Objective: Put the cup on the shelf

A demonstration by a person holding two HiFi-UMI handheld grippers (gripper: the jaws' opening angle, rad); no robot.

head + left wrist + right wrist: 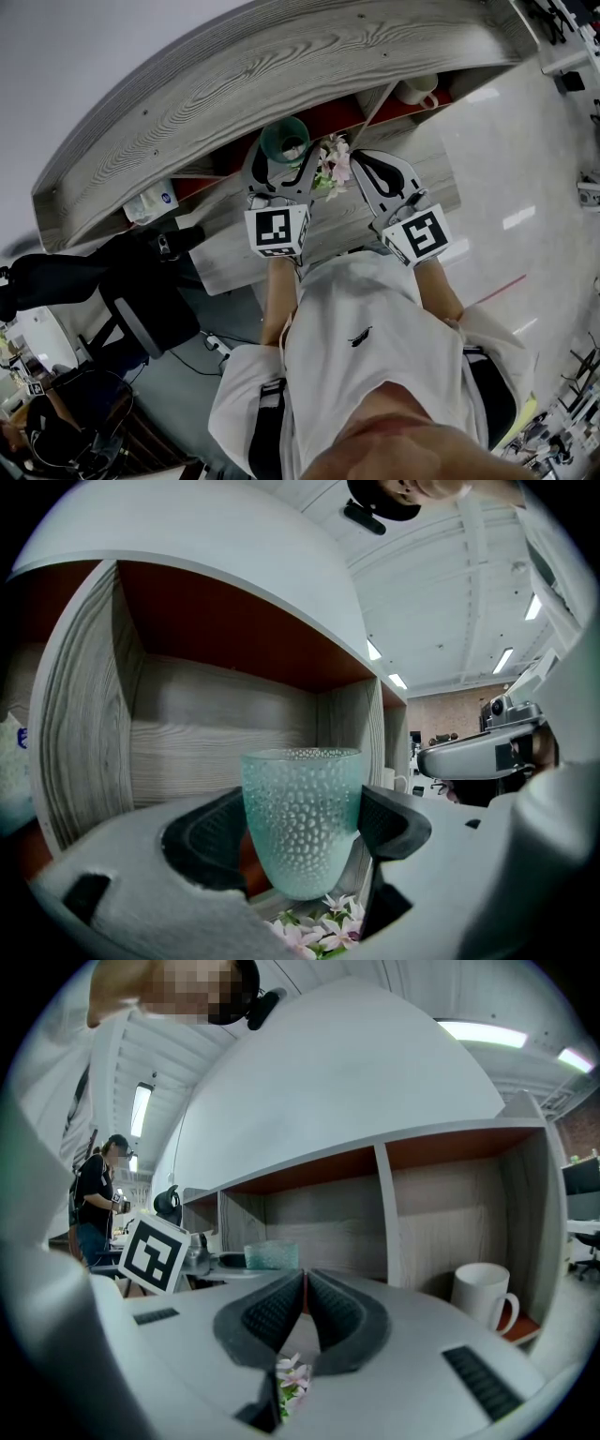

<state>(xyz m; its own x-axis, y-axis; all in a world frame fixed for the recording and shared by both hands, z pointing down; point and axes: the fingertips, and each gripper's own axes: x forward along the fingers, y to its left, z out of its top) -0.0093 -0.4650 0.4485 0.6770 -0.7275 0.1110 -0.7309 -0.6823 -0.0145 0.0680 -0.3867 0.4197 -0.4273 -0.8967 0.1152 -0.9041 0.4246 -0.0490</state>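
The left claw (298,832) is clamped on the cup (302,794), upright just outside the shelf (206,728) bay, above the flowers (323,930). Best carry it in level and set it down before releasing. The right claw (305,1312) is pressed together, empty.

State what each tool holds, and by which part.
Left tool grips the teal dimpled cup upright by its opposite side walls, below the rim. Right tool is closed on nothing.

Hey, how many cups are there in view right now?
2. A teal dimpled cup is held in the left gripper in front of the shelf; a white mug stands in its right compartment. Others may be hidden.
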